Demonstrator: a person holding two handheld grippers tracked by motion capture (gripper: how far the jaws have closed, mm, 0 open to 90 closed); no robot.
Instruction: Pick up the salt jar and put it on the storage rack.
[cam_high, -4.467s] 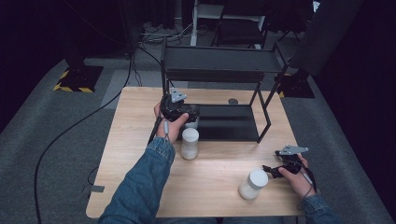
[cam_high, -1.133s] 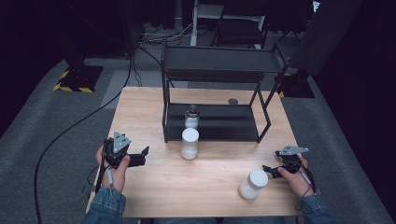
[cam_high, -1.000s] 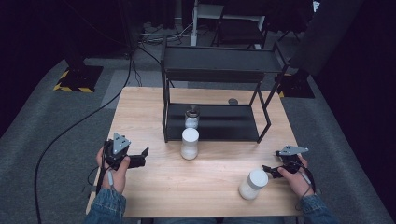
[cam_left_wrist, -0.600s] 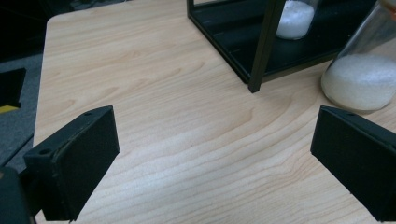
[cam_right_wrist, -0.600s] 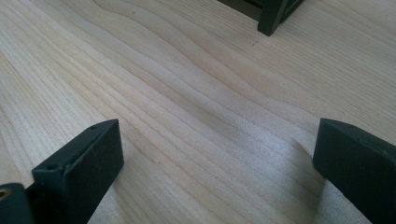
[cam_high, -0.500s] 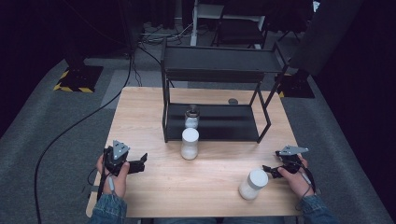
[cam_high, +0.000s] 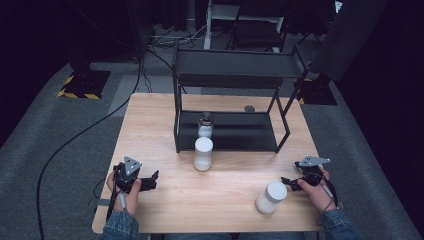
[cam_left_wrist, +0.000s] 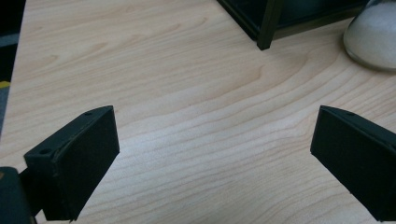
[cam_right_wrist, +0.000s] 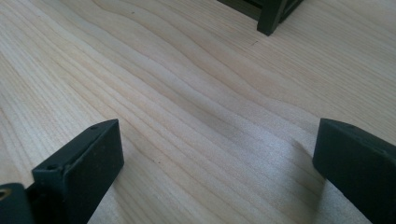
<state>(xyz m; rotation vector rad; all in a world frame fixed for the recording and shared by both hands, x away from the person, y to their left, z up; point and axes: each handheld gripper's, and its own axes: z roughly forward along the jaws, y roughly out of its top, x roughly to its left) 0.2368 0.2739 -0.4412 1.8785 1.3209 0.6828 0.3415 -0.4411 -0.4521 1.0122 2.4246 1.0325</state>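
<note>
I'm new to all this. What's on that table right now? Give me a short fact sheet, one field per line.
Surface: wooden table
Rack: black two-level shelf at the table's far side
On the lower shelf: one small jar
In front of the rack: white-lidded jar, standing upright on the table
Near the right hand: second white-lidded jar, upright
Left gripper: jaws apart, holding nothing, low over bare wood
Right gripper: jaws apart, holding nothing, beside the second jar
Small round object: behind the rack, too small to identify
</note>
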